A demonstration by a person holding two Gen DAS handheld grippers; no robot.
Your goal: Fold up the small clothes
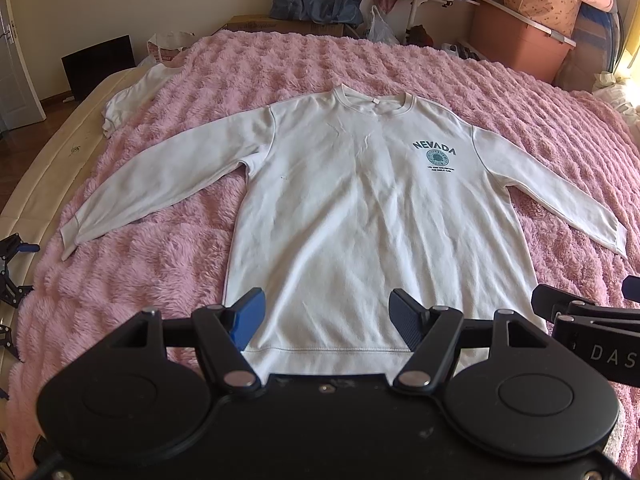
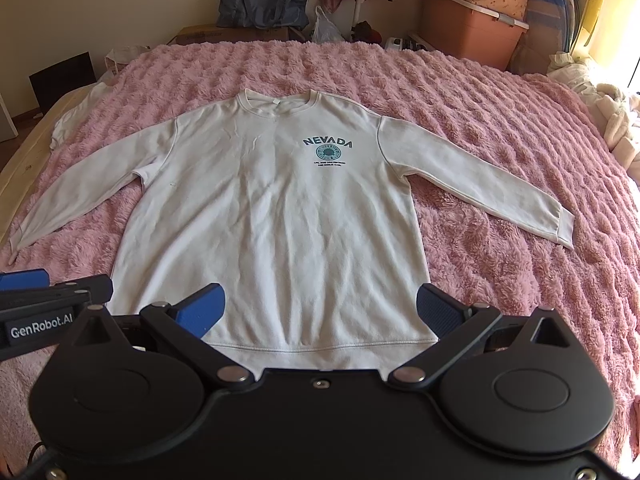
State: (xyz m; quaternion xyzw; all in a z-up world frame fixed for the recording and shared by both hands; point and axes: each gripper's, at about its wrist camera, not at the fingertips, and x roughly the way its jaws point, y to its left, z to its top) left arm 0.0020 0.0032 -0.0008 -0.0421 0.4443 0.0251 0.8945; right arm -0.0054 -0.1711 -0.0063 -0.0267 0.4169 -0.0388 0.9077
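The white long-sleeved sweatshirt's (image 1: 360, 208) bottom hem disappears behind the black tongs housing at the lower centre of both views. The small lines of print under its teal NEVADA logo (image 2: 327, 147) are too small to read. A second white garment (image 1: 128, 100) at the upper left lies partly under the fluffy pink blanket (image 1: 280, 64).

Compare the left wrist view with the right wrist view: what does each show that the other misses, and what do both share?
Only the left wrist view shows the left gripper head-on, open above the hem, plus black and blue gear off the bed's left edge. Only the right wrist view shows the right gripper head-on, open, plus pale bedding heaped at far right. Both show the white sweatshirt flat, sleeves spread, on the pink blanket.
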